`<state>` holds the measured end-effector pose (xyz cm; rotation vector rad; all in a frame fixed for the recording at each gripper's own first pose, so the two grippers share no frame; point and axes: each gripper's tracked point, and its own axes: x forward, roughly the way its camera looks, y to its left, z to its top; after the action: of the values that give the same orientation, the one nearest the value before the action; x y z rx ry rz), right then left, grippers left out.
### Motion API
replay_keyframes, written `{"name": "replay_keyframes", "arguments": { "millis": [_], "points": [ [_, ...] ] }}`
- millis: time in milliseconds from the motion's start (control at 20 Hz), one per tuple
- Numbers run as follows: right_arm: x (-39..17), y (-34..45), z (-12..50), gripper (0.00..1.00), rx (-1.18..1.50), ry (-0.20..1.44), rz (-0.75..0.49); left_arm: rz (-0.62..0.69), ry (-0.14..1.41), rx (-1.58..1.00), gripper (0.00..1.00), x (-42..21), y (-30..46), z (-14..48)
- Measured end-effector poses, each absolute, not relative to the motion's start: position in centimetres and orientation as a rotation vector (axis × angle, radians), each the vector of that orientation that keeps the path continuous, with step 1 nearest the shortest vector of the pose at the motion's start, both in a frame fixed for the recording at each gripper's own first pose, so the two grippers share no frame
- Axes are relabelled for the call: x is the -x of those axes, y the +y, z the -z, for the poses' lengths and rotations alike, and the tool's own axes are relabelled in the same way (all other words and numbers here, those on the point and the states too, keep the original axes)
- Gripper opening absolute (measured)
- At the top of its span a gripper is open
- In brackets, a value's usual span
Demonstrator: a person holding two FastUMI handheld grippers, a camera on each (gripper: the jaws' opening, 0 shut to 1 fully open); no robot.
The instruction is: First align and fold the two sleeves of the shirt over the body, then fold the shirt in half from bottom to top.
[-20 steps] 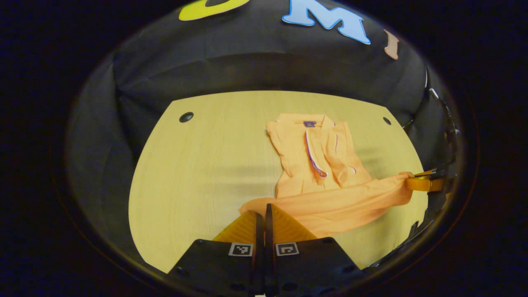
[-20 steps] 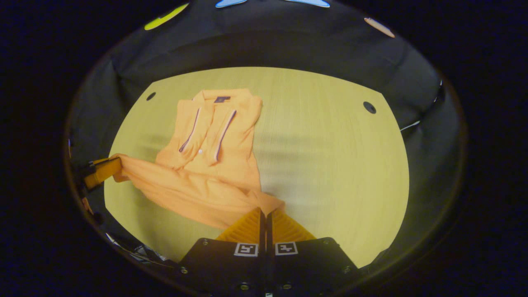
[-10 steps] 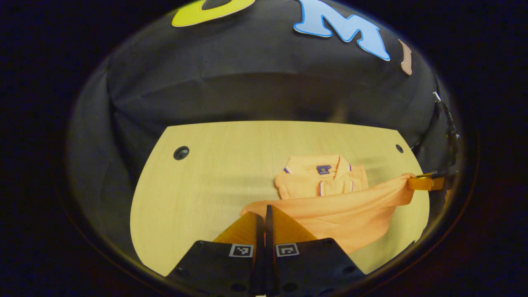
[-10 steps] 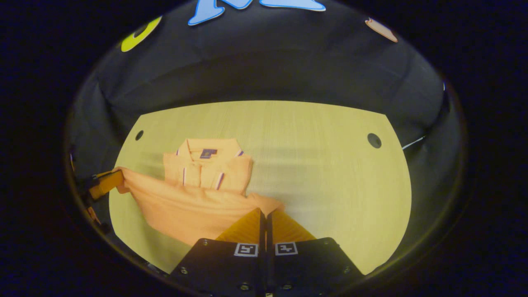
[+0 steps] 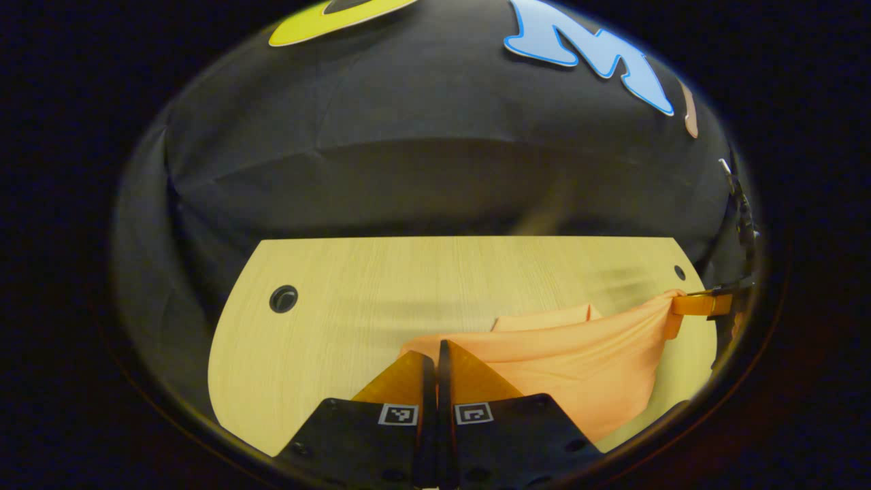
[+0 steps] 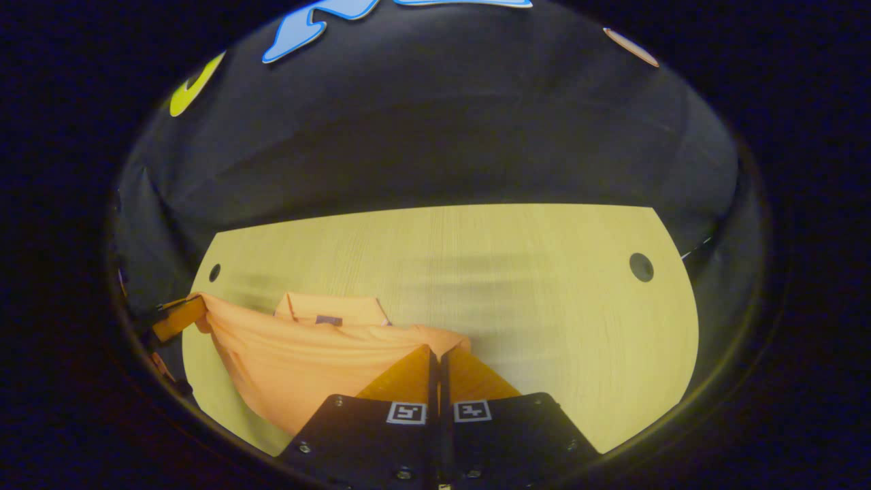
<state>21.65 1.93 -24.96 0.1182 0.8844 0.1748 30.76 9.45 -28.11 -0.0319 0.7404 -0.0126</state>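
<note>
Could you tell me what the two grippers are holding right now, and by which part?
Both hold the shirt by its bottom hem: the left gripper pinches one corner, the right gripper the other, with the hem stretched between them.

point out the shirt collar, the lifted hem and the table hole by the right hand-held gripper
shirt collar (image 6: 331, 309), right gripper view, on the upper collar fold
lifted hem (image 6: 320, 337), right gripper view, mid-span of the raised edge
table hole (image 6: 641, 267), right gripper view, centre of the dark hole

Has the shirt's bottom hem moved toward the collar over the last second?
Yes. The hem, stretched between the left gripper and right gripper, has advanced up the shirt: it now hides the placket, leaving just the collar showing.
</note>
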Motion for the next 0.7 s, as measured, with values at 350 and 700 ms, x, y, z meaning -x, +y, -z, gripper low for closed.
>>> {"name": "replay_keyframes", "arguments": {
  "millis": [350, 700],
  "points": [
    [-23.6, 2.3, 26.1, 0.00, -0.107, 0.844, -0.174, 0.001, 0.669, 0.020, 0.05, -35.8, 10.5, 30.9],
    [-23.4, 2.2, 26.7, 0.01, -0.028, 0.852, -0.183, -0.017, 0.682, 0.062, 0.05, -36.2, 11.3, 34.4]
  ]
}}
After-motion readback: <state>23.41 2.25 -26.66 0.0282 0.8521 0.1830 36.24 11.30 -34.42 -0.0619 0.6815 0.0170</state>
